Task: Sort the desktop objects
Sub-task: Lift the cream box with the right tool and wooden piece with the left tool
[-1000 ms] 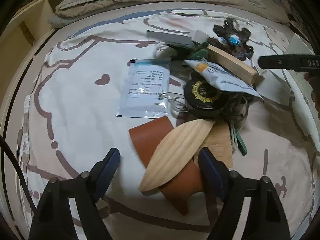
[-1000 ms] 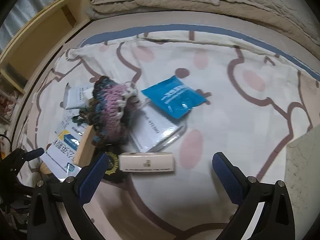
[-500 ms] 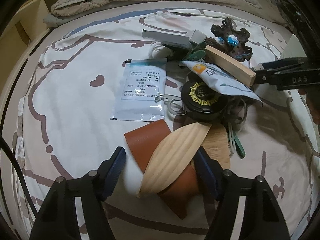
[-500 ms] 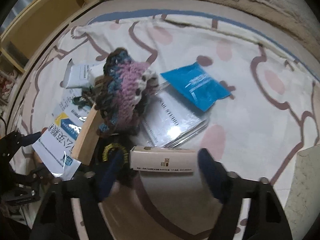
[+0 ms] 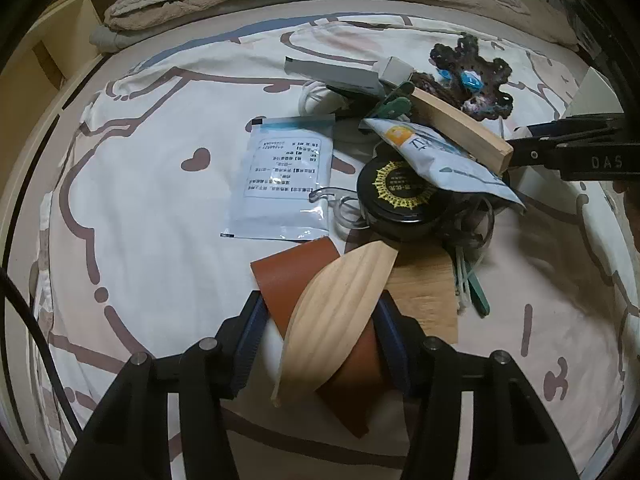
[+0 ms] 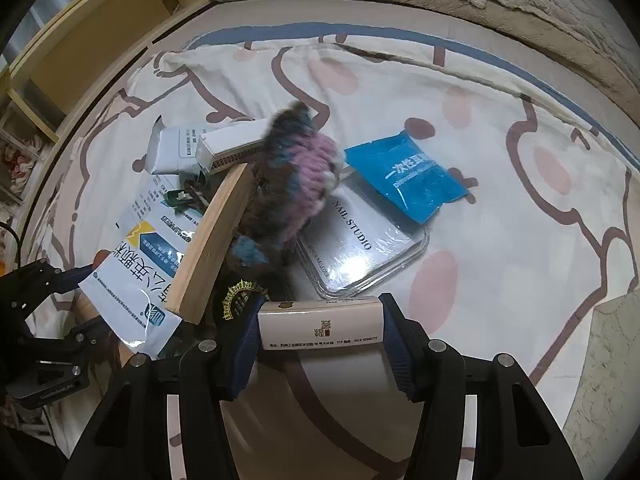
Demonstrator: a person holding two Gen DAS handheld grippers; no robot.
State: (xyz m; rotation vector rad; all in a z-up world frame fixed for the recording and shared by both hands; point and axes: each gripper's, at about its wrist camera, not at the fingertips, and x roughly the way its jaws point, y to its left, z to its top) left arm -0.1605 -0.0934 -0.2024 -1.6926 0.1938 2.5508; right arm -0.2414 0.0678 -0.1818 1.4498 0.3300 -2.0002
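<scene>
We have the left claw [image 5: 318,332] closing around the leaf-shaped wooden piece [image 5: 340,312] and the brown leather swatch [image 5: 304,280] under it, near edge of the pile on the bed sheet [image 5: 152,200]. Its jaws have just been closing; the right pad looks to meet the swatch edge, the left pad is just beside it, so we can't tell if the grip is firm yet. A flat wooden board [image 5: 424,300] lies just right of the leaf.

Right claw [image 6: 320,330]: jaws have just been closing and now clench the ends of a white rectangular box [image 6: 320,326], at the near right of the pile.

Farther out: black round tin [image 5: 400,204] with gold emblem, white-blue pouch [image 5: 444,156] lying over it, wooden block [image 5: 460,128] tilted across the top, crocheted piece [image 5: 476,76] at the far right. White sachet [image 5: 284,184] lies flat left of the tin. From the right wrist view, a clear plastic case [image 6: 364,248] marked NAIL STUDIO sits beside the crochet, with a blue packet [image 6: 406,176] overlapping its far corner.
</scene>
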